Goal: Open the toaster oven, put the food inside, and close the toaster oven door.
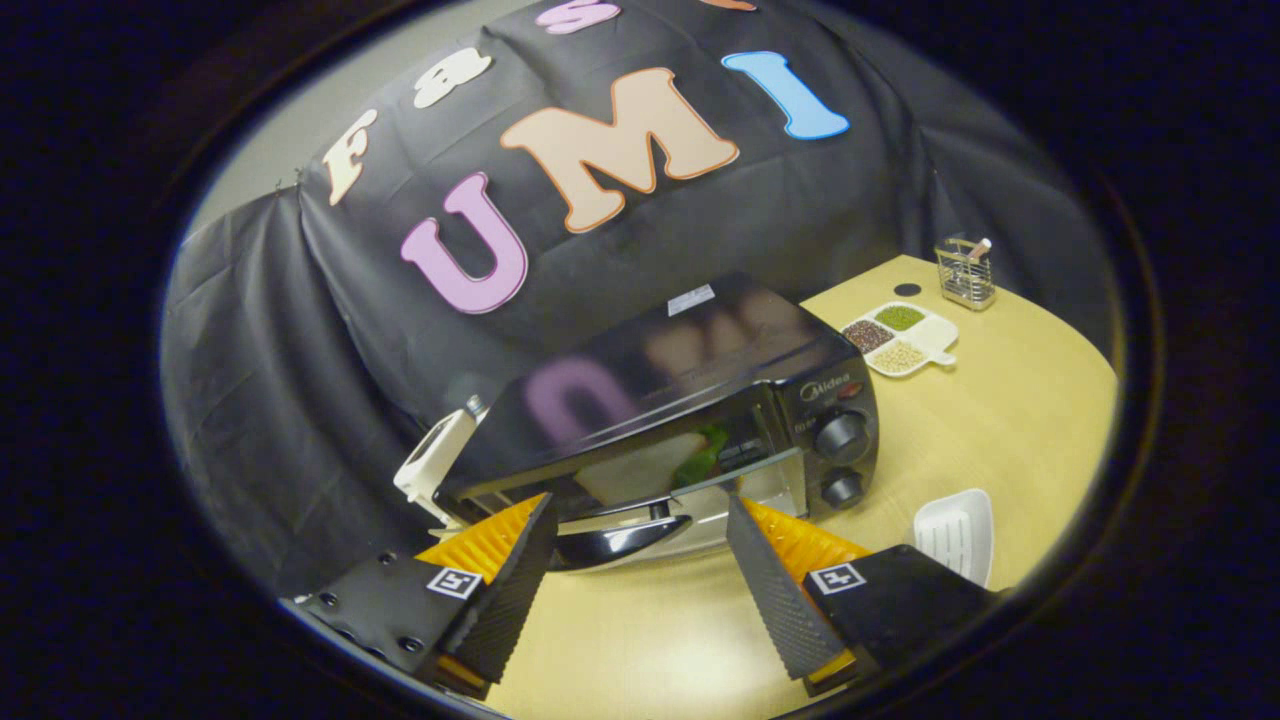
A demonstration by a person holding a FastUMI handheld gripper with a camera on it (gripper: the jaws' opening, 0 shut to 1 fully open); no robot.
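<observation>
A black toaster oven [690, 370] stands on the wooden table [1010, 430], just ahead of my fingers. Its glass door [660, 465] leans out toward me, ajar, and its dark curved handle [620, 537] lies between my two fingertips. Through the glass I see food inside: a pale slice like bread [630, 470] and a green piece [708, 455] beside it. My gripper [640, 505] is open, one finger on each side of the handle, and neither finger presses on it. Two knobs [842, 437] sit on the oven's right panel.
A white ribbed dish [957, 532] lies on the table right of my right finger. Beyond the oven, a white divided tray of grains [903, 340] and a wire holder [966, 272] stand. A white object [436, 463] leans at the oven's left side.
</observation>
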